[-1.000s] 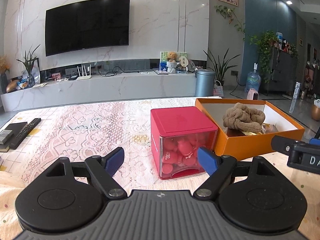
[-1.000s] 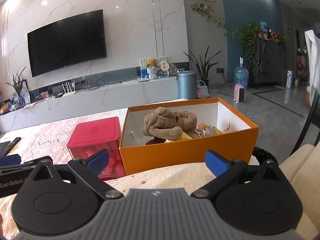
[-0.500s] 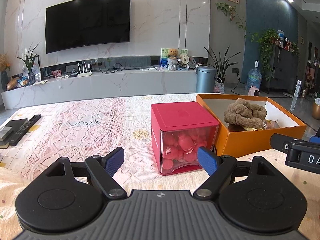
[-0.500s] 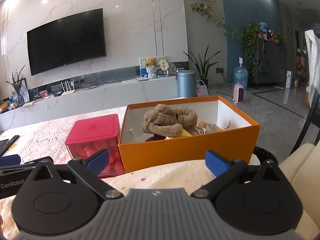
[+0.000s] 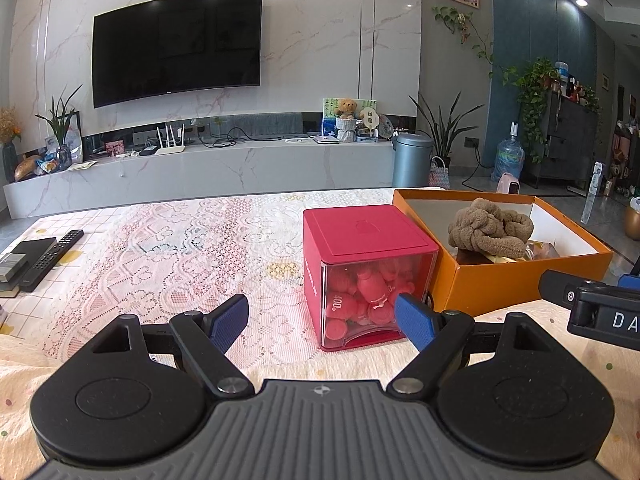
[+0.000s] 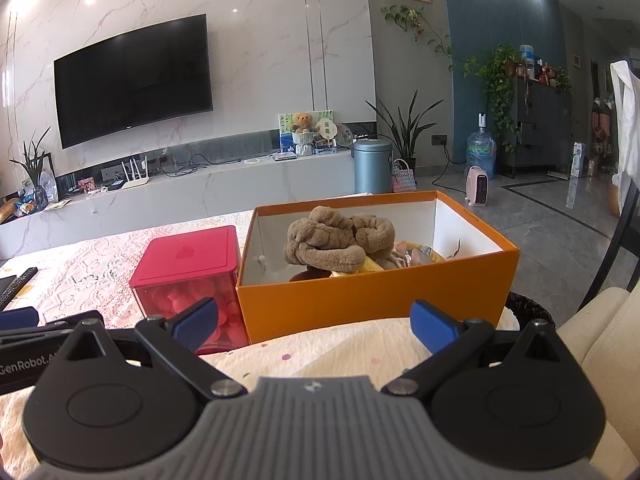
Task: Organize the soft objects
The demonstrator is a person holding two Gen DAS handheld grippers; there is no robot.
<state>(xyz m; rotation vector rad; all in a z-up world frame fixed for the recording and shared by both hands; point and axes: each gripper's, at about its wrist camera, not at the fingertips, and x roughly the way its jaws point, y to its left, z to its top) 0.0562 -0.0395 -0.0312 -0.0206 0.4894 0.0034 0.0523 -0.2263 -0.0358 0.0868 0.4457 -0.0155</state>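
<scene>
An orange box stands on the lace-covered table, holding a brown plush toy on top of other soft items. In the left wrist view the same orange box and brown plush toy sit at the right. To its left is a red-lidded clear cube full of small red soft pieces, seen also as the cube in the right wrist view. My left gripper is open in front of the cube, holding nothing. My right gripper is open in front of the orange box, empty.
A remote control and dark flat items lie at the table's left edge. The lace cloth covers the table. Beyond it are a TV bench, a grey bin and a cream chair at the right.
Both grippers have drawn back slightly toward me and lifted a little; the cube and orange box look a bit lower and farther. Nothing was grasped or released.
</scene>
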